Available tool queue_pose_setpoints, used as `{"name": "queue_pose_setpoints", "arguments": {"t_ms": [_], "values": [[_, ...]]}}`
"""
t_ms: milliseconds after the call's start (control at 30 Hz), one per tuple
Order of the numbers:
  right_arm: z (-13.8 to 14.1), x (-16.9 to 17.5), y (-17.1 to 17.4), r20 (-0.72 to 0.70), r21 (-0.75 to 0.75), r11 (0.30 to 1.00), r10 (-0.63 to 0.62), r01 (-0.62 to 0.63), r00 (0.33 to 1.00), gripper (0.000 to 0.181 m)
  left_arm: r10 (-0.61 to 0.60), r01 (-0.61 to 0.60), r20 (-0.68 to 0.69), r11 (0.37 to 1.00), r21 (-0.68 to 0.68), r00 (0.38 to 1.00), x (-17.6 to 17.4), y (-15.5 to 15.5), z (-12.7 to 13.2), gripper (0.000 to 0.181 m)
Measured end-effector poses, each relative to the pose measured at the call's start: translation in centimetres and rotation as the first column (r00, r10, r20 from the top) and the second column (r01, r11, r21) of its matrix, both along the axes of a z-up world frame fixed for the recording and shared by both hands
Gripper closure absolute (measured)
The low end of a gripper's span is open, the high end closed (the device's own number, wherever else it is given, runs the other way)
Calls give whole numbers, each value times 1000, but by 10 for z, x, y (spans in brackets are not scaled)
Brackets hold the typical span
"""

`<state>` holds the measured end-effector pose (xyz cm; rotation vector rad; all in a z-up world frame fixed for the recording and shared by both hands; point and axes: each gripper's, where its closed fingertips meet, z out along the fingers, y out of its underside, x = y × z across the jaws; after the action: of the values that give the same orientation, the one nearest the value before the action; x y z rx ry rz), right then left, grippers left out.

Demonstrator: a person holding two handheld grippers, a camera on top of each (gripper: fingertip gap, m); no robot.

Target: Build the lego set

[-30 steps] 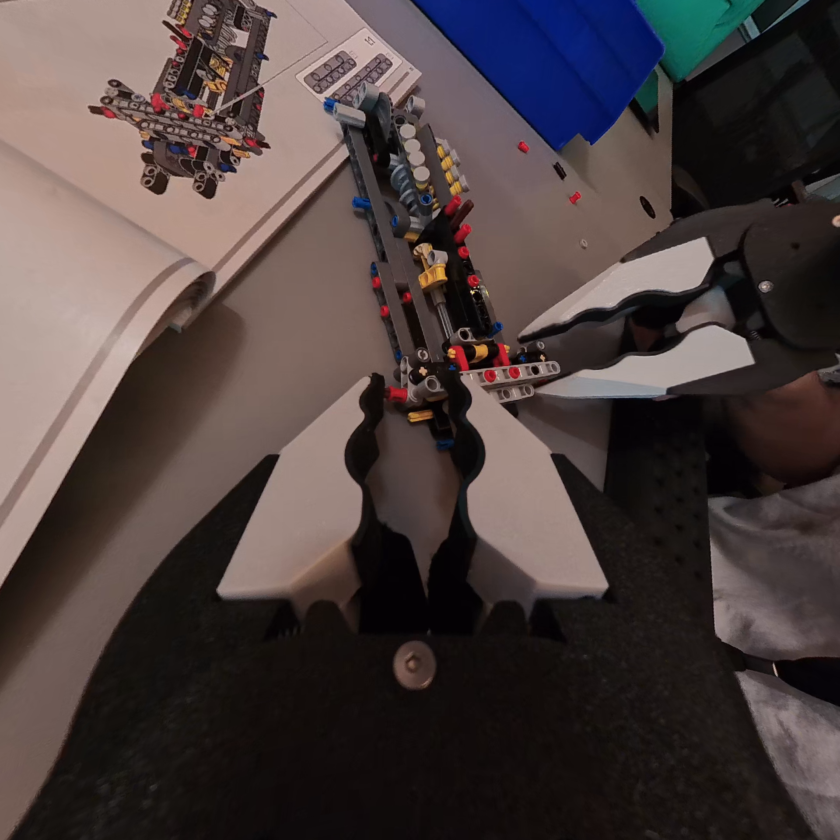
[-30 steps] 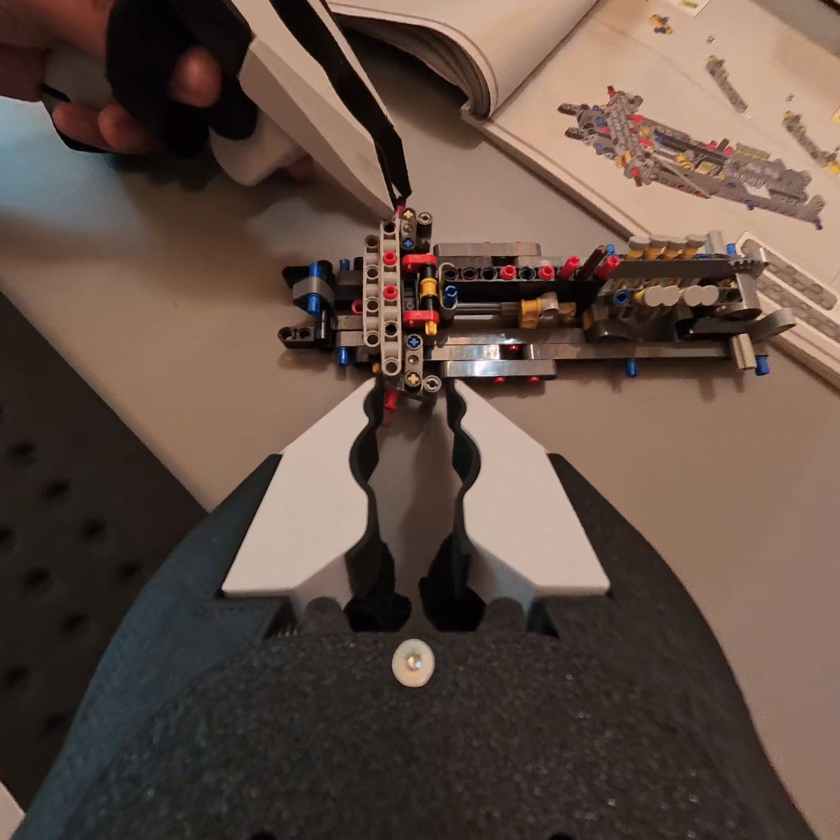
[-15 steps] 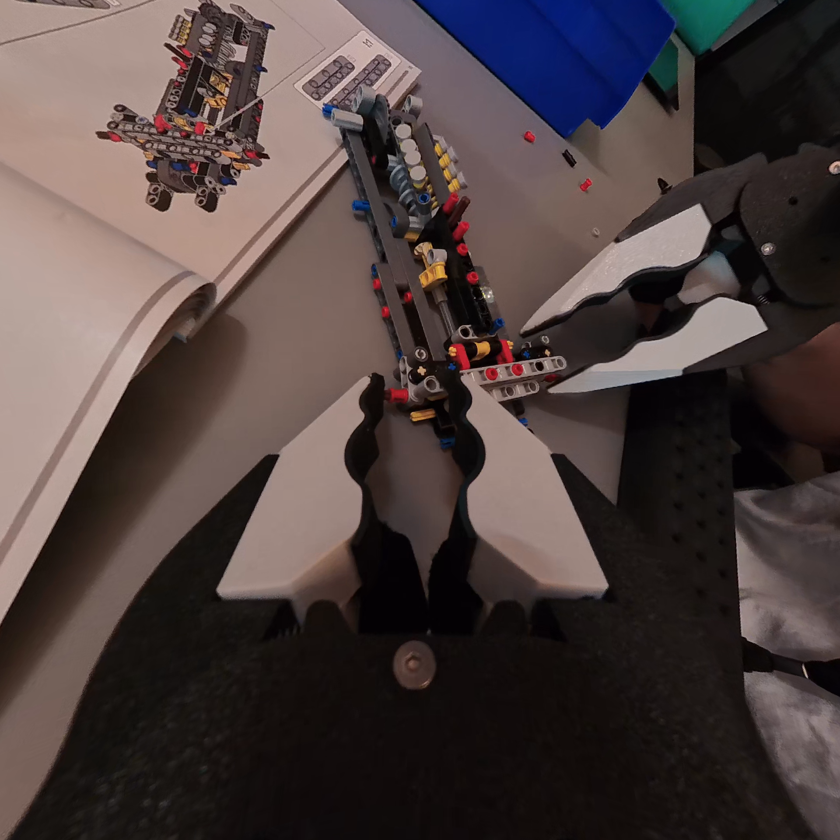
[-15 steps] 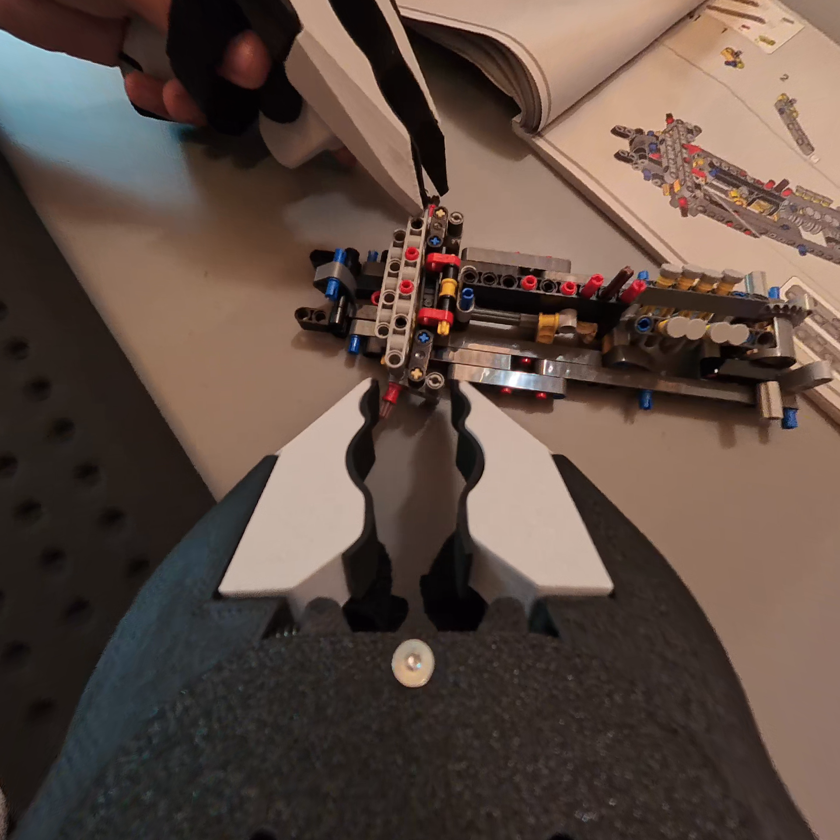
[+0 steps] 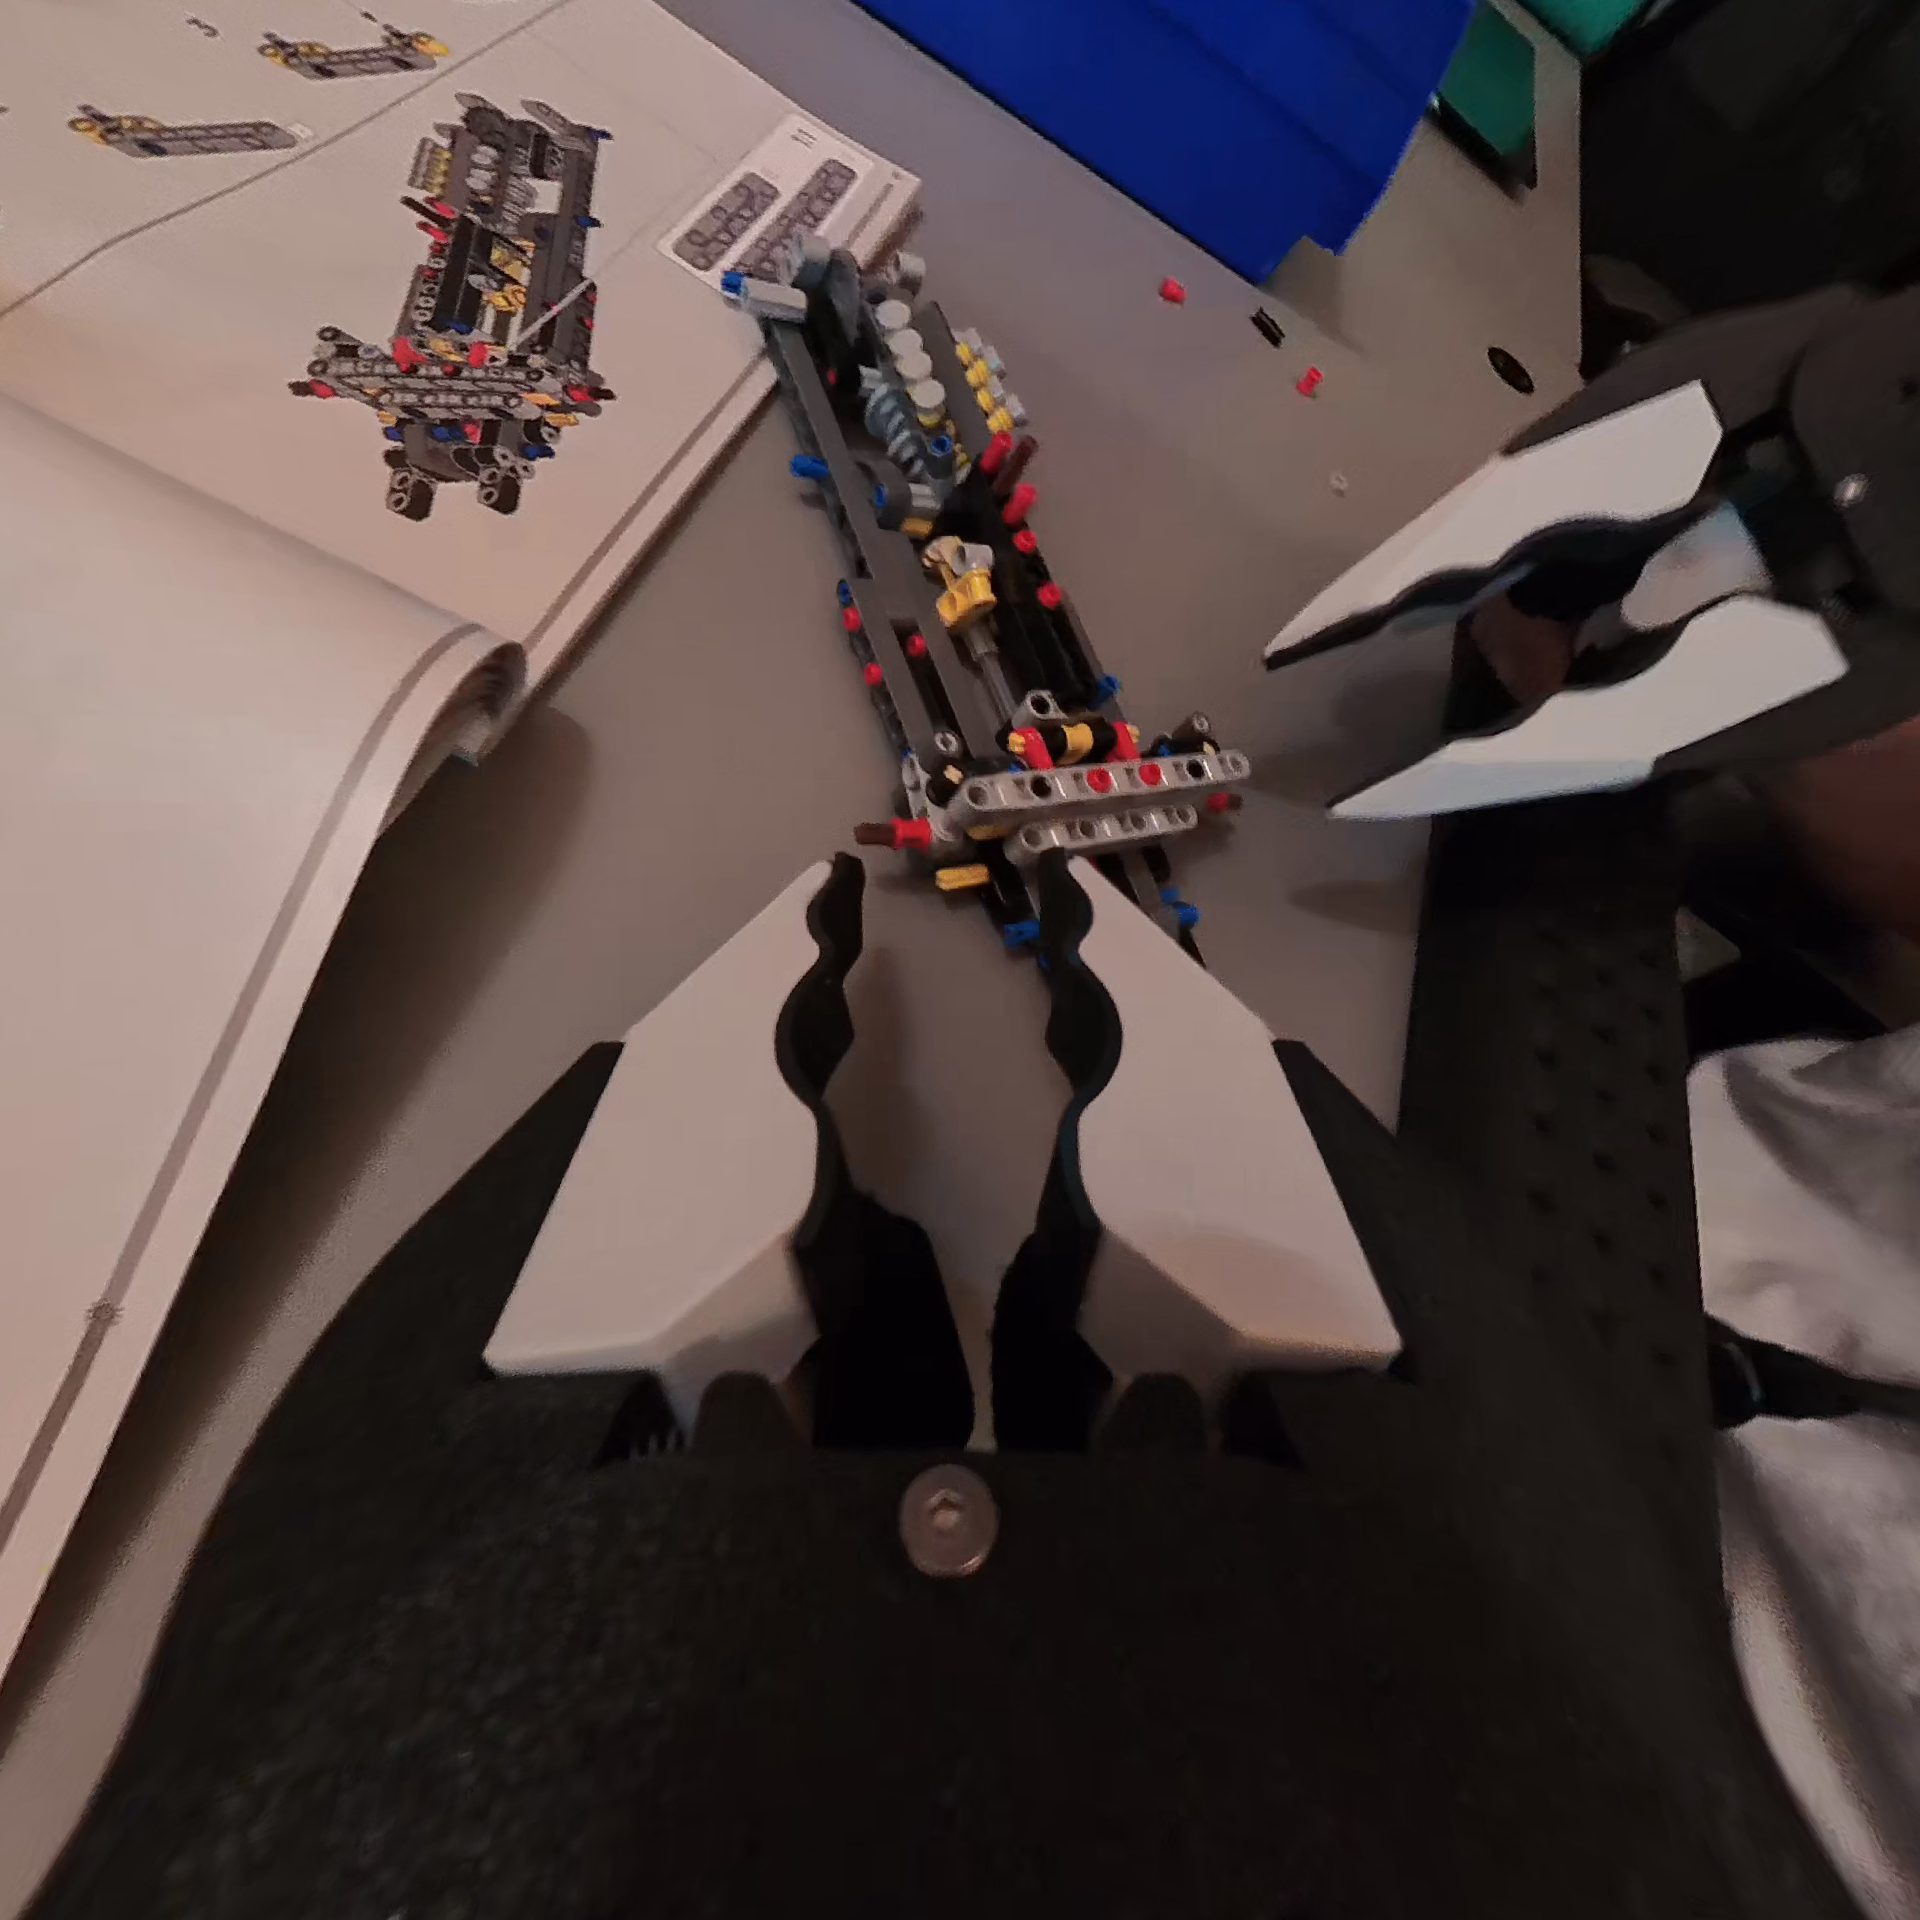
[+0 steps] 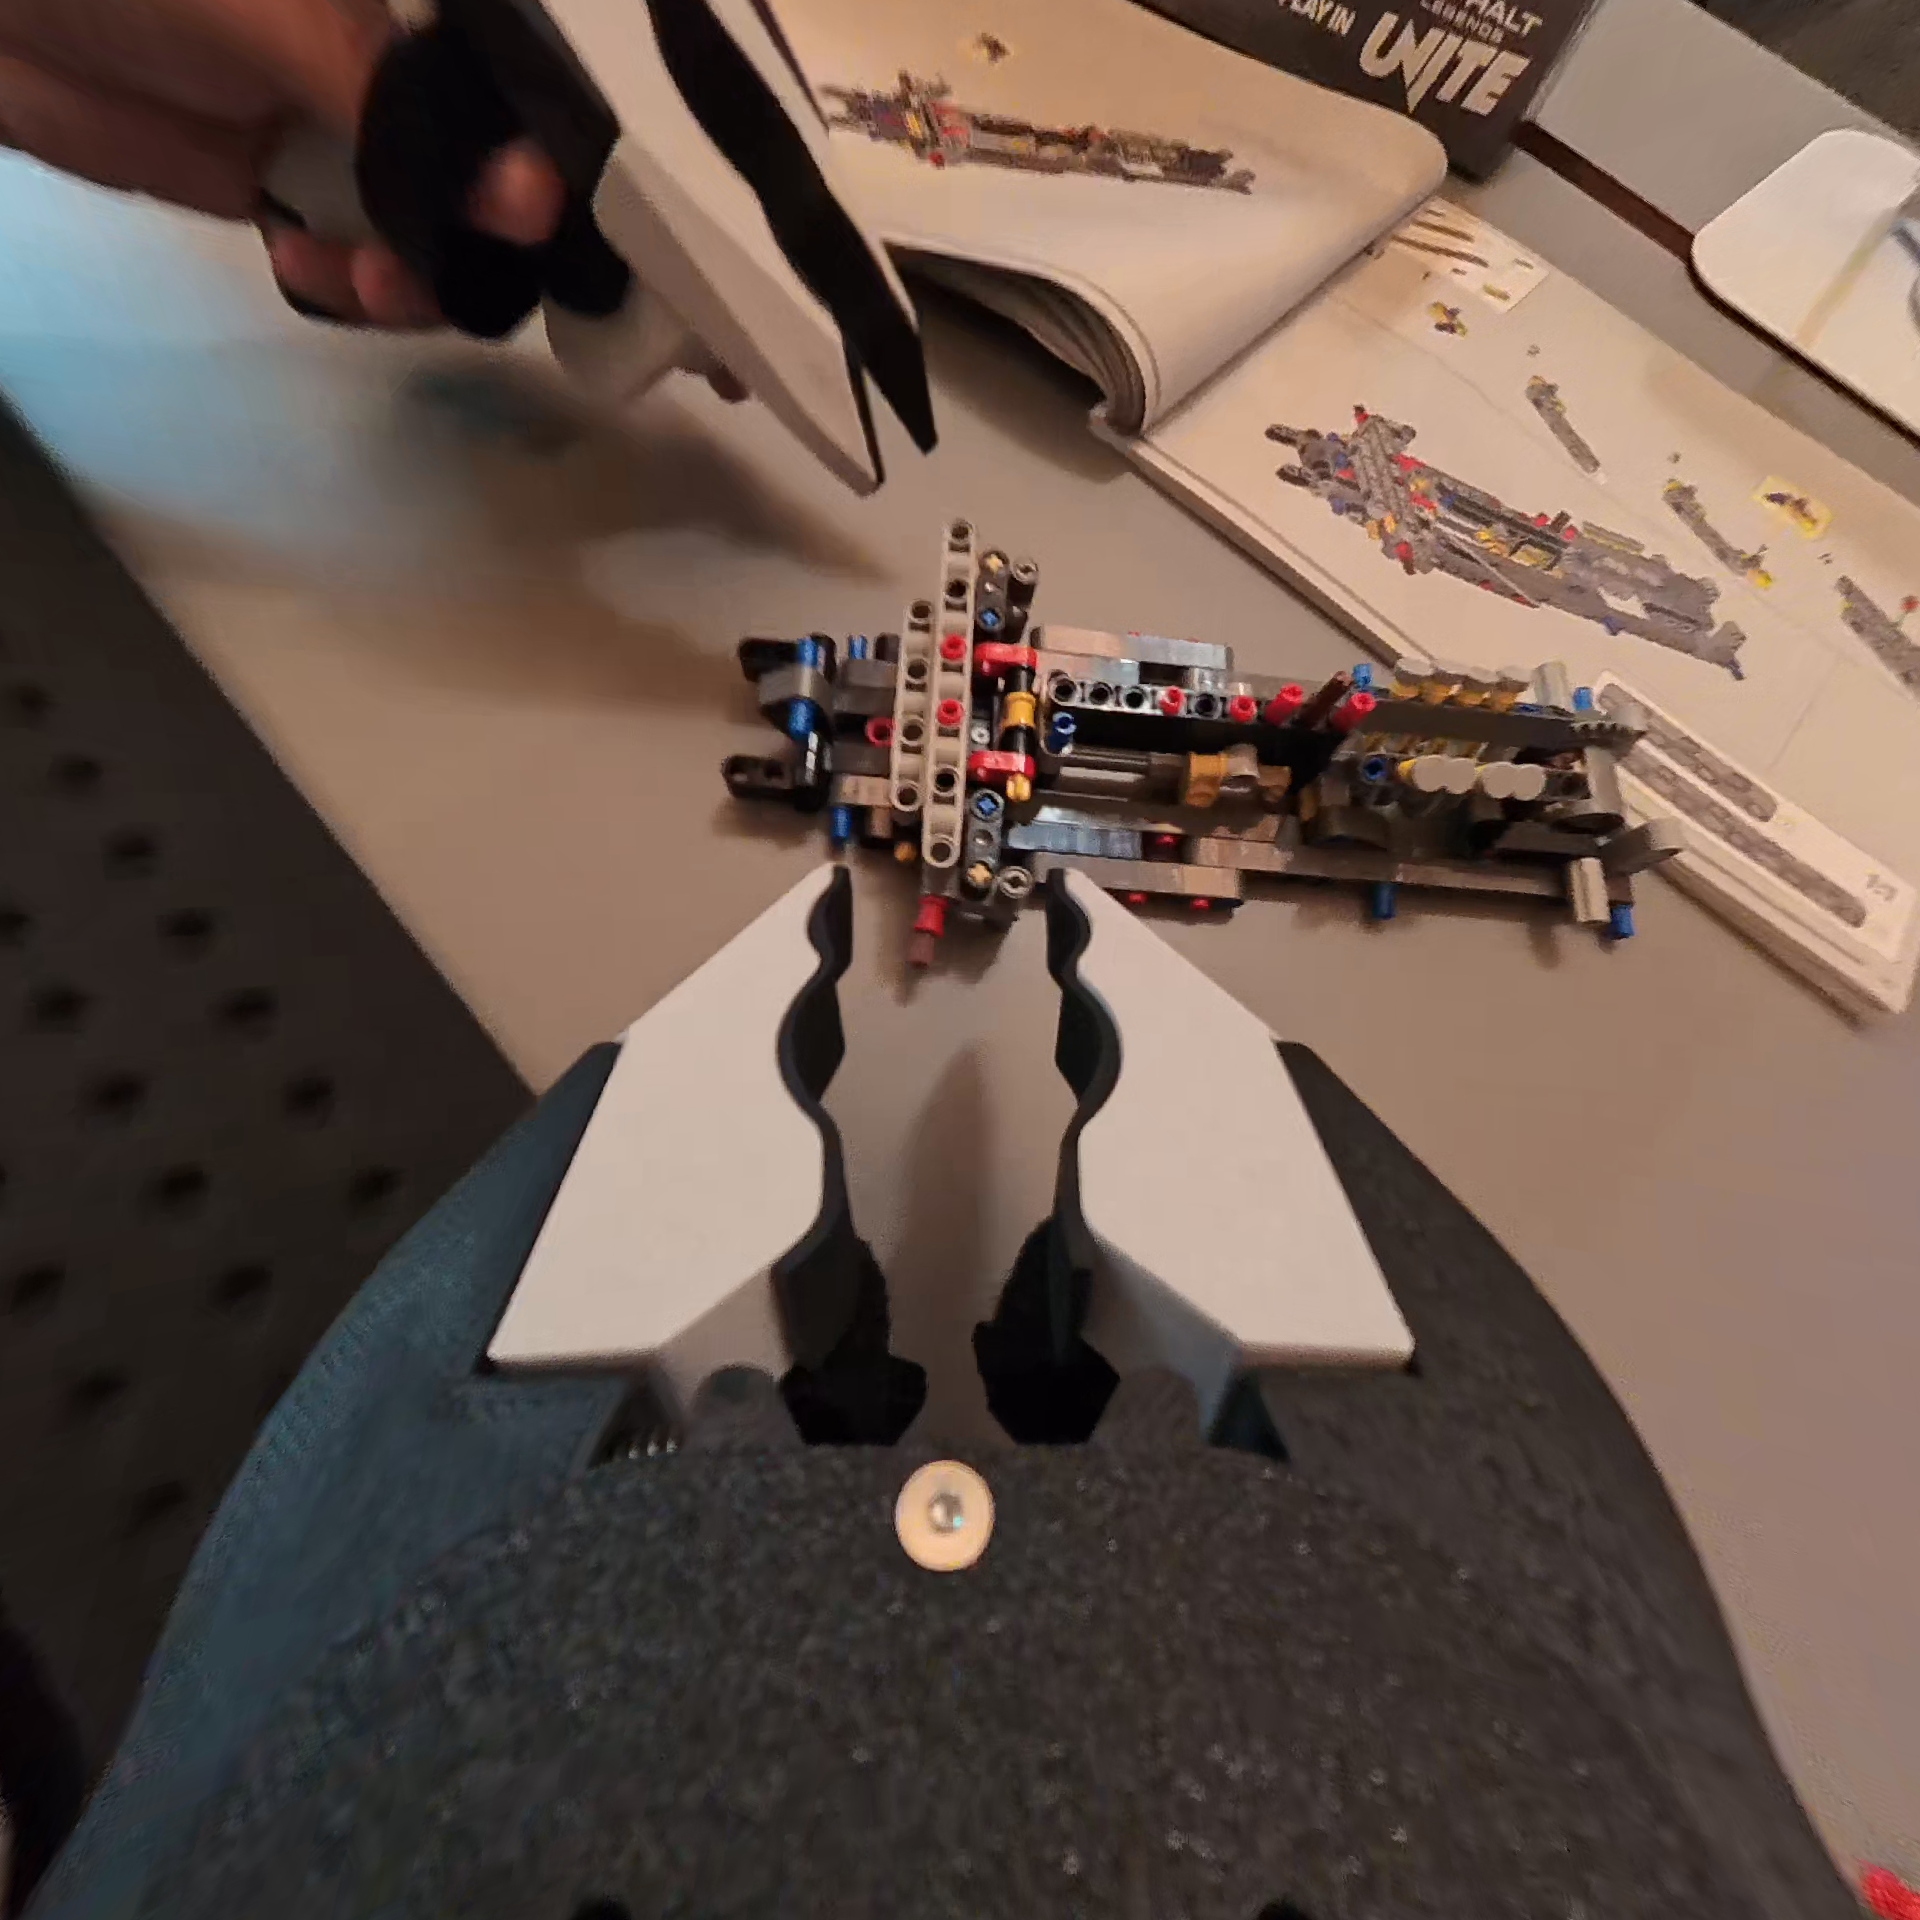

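We had the lego build [image 5: 977, 644] lying flat on the grey worktop [image 5: 644, 852], its far end just beside the open manual [image 5: 260, 540]. Left tool [image 5: 951, 883] was parted, empty, tips at the build's near end. Right tool [image 6: 945, 894] likewise parted and empty, at the build's side by the light grey beams [image 6: 935, 717].

Only the left view gave us the blue bin [image 5: 1174, 104], loose red pins [image 5: 1172, 291] on the worktop, and the right tool [image 5: 1299, 738] from the side, clear of the build. Only the right view showed the dark box [image 6: 1434, 62] behind the manual and the hand [image 6: 343, 156] on the left tool [image 6: 899, 457].

That hand was motion-blurred. The bin was cut off at the frame edge.
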<state>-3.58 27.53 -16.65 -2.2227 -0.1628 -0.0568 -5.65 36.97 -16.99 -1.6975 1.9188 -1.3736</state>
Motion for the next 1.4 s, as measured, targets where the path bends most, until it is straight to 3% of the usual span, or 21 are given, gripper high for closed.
{"name": "queue_pose_setpoints", "arguments": {"t_ms": [100, 233, 433, 533, 600, 667, 767, 833, 933, 1033, 1167, 1300, 1400], "values": [[6, -10, 0, -50, 24, 1000, -5, 6, 999, 143, -83, 80, 27, 991, 111, 996, -13, -6, -2, 150], [4, -21, 3, -38, 33, 999, -14, 15, 999, 140, -266, 244, 28, 917, 316, 964, -35, -24, -16, 154], [6, -24, 14, 39, 32, 999, -2, 1, 999, 144, -255, 251, -25, 924, 289, 967, -34, -39, -26, 154], [12, -3, 18, 87, -13, 1000, 14, -13, 996, 150, -272, 275, -55, 908, 315, 961, -34, -42, -33, 157], [16, 0, 23, 10, -80, 991, 113, -111, 994, 148, -252, 263, -76, 918, 298, 965, -33, -40, -35, 158], [21, 3, 29, -28, -122, 961, 246, -247, 969, 145, -224, 239, -97, 952, 191, 970, -34, -39, -30, 157], [25, 10, 41, -93, -202, 856, 466, -475, 880, 143, -172, 176, -99, 984, 39, 980, -30, -36, -15, 153], [22, 11, 50, -207, -265, 743, 579, -615, 789, 127, -146, 150, -98, 988, 27, 984, -29, -35, -12, 152], [11, 14, 62, -380, -388, 550, 635, -739, 672, 121, -103, 111, -112, 992, 63, 988, -28, -41, -15, 145], [1, 14, 73, -450, -459, 370, 687, -808, 571, 123, -48, 63, -136, 992, 111, 990, -29, -46, -23, 140], [-2, 12, 76, -603, -481, 178, 645, -859, 471, 135, -36, 62, -125, 975, 212, 991, -28, -48, -33, 149], [-6, 8, 73, -757, -430, 80, 511, -899, 407, 134, -74, 105, -109, 945, 309, 991, -21, -47, -36, 163], [-12, 5, 66, -821, -390, 44, 437, -920, 369, 133, -111, 145, -106, 905, 400, 988, -18, -44, -38, 170]]}}
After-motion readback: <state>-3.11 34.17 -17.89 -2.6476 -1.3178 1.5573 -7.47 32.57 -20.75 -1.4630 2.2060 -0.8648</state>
